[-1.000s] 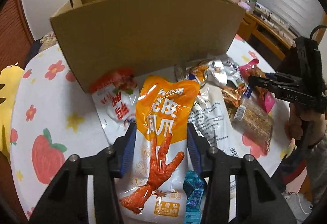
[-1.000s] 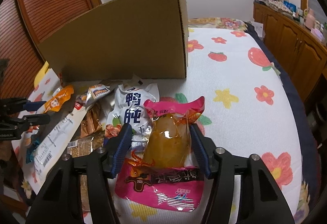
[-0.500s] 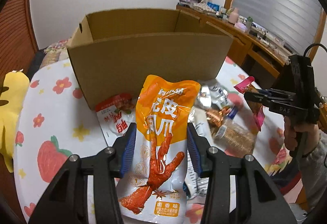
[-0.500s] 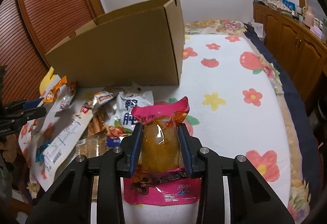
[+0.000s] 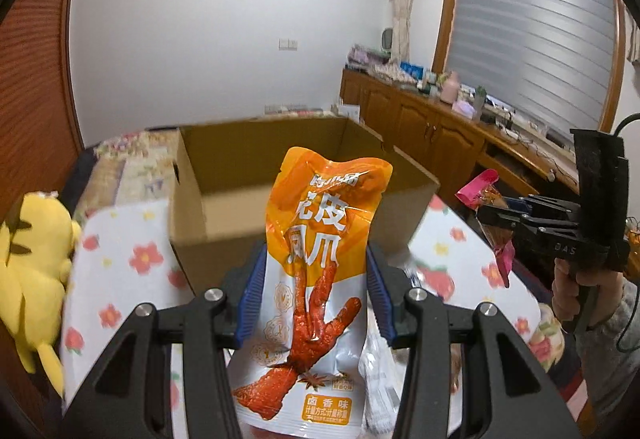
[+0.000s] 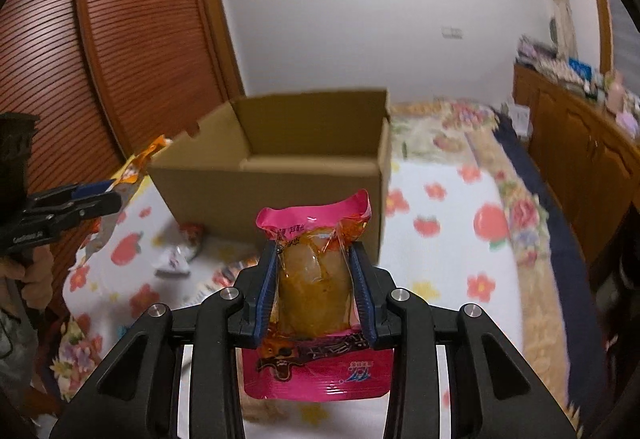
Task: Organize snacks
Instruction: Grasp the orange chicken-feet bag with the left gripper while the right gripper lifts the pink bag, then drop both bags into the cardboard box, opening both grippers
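My left gripper (image 5: 316, 279) is shut on an orange chicken-feet snack packet (image 5: 316, 279) and holds it up in front of the open cardboard box (image 5: 208, 215). My right gripper (image 6: 314, 279) is shut on a pink packet with a yellow-brown snack inside (image 6: 316, 291), raised before the same box (image 6: 272, 191). The right gripper with its pink packet (image 5: 486, 195) shows at the right of the left wrist view. The left gripper (image 6: 80, 205) with the orange packet (image 6: 136, 167) shows at the left of the right wrist view. The box looks empty where its inside shows.
Several snack packets (image 6: 180, 251) lie on the flower-print tablecloth (image 6: 440, 239) in front of the box. A yellow plush toy (image 5: 36, 259) sits at the left. Wooden cabinets (image 5: 440, 135) line the right wall. A slatted wooden door (image 6: 120, 39) stands at the left.
Both grippers have lifted their packets off the table and risen above the box's rim. The right gripper closed on the pink packet during the lift.
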The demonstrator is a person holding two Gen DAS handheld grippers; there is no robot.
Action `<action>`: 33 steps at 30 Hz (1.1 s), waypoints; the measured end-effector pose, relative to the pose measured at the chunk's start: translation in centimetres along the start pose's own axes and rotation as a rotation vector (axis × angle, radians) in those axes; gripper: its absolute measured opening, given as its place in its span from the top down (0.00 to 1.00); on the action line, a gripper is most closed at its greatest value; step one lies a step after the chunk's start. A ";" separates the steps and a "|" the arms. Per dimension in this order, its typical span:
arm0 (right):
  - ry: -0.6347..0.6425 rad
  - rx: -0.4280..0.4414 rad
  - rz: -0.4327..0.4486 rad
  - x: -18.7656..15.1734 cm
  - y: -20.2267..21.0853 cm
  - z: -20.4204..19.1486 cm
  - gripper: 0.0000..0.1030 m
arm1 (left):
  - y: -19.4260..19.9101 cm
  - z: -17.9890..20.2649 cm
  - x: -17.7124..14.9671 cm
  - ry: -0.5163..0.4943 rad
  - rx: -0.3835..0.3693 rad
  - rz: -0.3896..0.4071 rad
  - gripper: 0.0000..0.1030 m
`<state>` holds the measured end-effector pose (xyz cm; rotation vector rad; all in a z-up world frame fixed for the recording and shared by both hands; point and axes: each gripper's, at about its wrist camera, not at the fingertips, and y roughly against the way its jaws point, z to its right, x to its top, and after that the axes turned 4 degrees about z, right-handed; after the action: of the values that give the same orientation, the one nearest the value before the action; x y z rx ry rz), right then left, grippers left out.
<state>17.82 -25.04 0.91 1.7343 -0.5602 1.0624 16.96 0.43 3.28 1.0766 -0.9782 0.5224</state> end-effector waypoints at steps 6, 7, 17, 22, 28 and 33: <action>0.033 0.033 0.064 4.2 -1.2 -0.8 0.67 | -1.4 -2.4 2.9 -0.013 0.039 0.044 0.55; 0.038 0.034 0.071 4.7 -1.5 -0.9 0.67 | -1.8 -3.0 3.3 -0.008 0.044 0.047 0.55; 0.056 0.028 0.068 8.7 -7.5 -1.8 0.66 | -6.6 -6.3 5.9 0.029 0.091 0.023 0.55; 0.036 -0.009 0.066 10.4 -10.2 -1.4 0.66 | -8.6 -7.2 6.9 0.036 0.111 0.010 0.55; 0.018 -0.033 0.055 9.9 -12.6 -0.9 0.66 | -9.6 -6.6 6.7 -0.006 0.108 0.006 0.54; 0.031 -0.049 0.022 8.8 -14.3 -0.8 0.65 | -11.5 -6.6 6.4 -0.008 0.092 -0.031 0.53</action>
<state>32.87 -17.62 1.39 1.6694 -0.5823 1.0802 31.62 1.00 2.24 1.1752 -0.9504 0.5420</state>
